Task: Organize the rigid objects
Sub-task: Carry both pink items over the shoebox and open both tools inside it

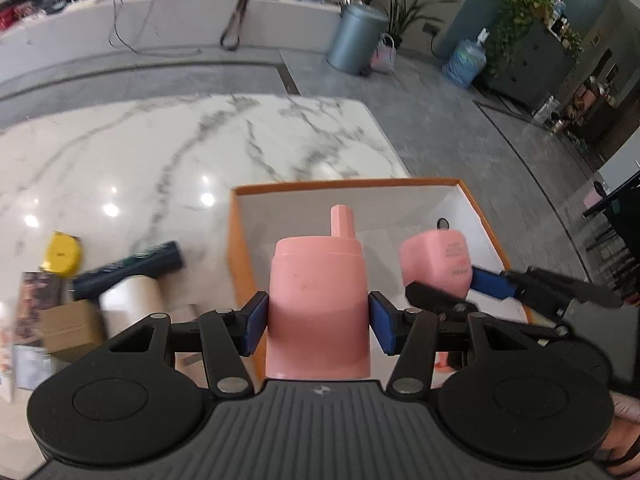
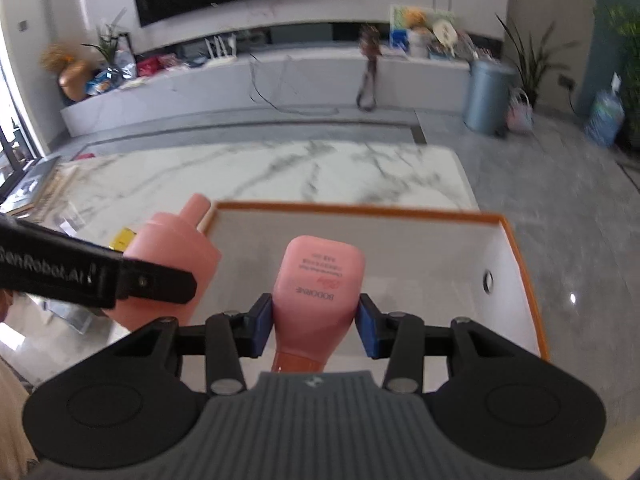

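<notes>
Left tool [image 1: 318,322] clamps an upright pink bottle [image 1: 318,300]; right tool [image 2: 316,326] clamps a pink tube [image 2: 318,296], both above the orange-rimmed box [image 2: 520,248] at frame centre.

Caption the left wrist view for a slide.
Left hand-held gripper carries a pink bottle over the orange-rimmed box on the marble table.

My left claw [image 1: 318,322] is matte black, with two round discs flanking a ribbed grey centre plate that bears a small round emblem. Black link bars run forward from silver pivot pins to flat blue pads [image 1: 256,322]. My right claw [image 2: 316,326] is built the same: black discs, grey ribbed plate, silver pins, blue pads [image 2: 262,326]. White lettering runs along one black arm of the left claw in the right wrist view.
</notes>
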Available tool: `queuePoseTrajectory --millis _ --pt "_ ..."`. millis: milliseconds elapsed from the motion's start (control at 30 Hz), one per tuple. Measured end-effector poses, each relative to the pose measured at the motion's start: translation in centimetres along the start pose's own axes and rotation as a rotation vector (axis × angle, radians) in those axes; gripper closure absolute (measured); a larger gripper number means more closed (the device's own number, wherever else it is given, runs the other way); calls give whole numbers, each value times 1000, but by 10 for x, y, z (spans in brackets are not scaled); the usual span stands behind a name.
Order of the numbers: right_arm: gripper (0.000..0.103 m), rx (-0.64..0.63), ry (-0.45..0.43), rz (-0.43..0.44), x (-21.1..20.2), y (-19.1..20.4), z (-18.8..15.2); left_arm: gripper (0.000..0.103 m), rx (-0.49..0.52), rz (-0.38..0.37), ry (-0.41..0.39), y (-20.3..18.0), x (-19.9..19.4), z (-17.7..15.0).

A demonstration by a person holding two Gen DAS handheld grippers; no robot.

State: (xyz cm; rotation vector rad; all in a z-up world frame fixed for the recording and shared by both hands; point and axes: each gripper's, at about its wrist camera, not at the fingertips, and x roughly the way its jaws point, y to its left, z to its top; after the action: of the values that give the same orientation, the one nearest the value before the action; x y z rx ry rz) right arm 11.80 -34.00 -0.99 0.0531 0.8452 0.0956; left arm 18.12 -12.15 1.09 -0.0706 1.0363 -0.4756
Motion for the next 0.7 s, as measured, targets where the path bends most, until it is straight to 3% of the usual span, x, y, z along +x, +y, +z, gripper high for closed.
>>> queuePoseTrajectory --millis 167,467,700 --pt "58 29 51 0 34 -15 -1 41 4 -8 64 -15 38 14" --pt "58 41 142 31 86 -18 -2 41 70 82 130 -19 84 22" --pt "58 22 185 49 104 -10 2 41 106 121 159 -18 105 22"
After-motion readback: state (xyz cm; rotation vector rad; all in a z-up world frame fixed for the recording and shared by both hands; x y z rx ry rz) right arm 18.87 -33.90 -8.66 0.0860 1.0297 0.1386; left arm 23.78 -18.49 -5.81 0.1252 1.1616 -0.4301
